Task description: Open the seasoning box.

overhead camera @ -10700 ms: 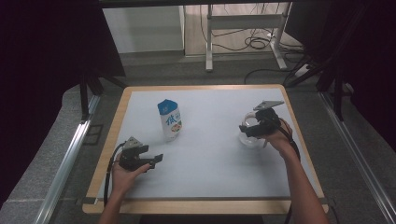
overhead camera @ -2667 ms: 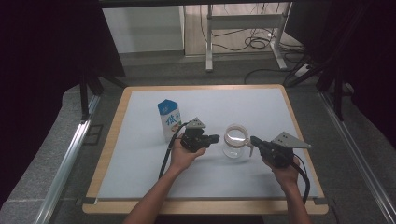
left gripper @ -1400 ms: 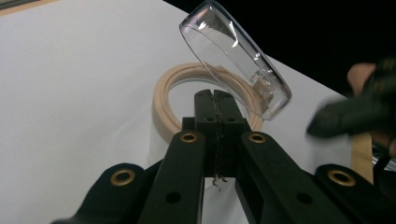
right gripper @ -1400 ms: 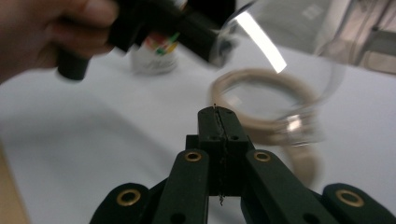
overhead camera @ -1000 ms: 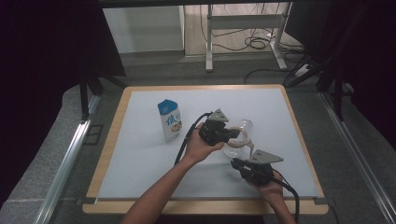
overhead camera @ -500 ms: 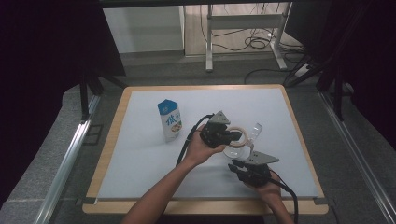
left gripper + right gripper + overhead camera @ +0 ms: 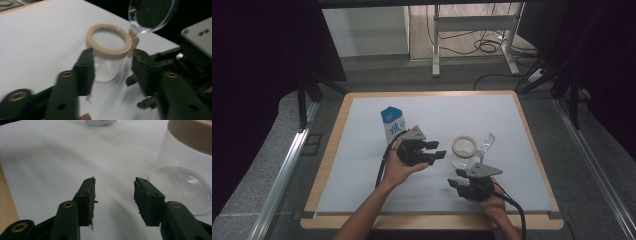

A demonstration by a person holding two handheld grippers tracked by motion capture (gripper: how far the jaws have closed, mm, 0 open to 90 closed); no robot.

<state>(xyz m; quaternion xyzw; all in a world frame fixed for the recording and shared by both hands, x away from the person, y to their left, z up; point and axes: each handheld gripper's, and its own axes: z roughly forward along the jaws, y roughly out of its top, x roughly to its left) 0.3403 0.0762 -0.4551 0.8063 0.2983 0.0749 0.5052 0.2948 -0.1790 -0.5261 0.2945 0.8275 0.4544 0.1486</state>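
Jar (image 7: pixel 108 60) stands untouched between left gripper's (image 7: pixel 112 70) just-opened fingers (image 7: pixel 86 71).

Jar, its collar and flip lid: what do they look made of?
Jar: clear, glass or hard plastic; the white table shows through its wall. Collar: matte beige plastic, opaque, evenly moulded. Flip lid: clear glossy plastic, bright highlights along its rim, hinged open at the collar.

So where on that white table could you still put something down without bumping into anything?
The far right corner beyond the clear jar is bare, as is the whole left strip beside the milk carton. The near left, by the table edge, is free too. It is crowded mid-table, where the left gripper and right gripper flank the jar.
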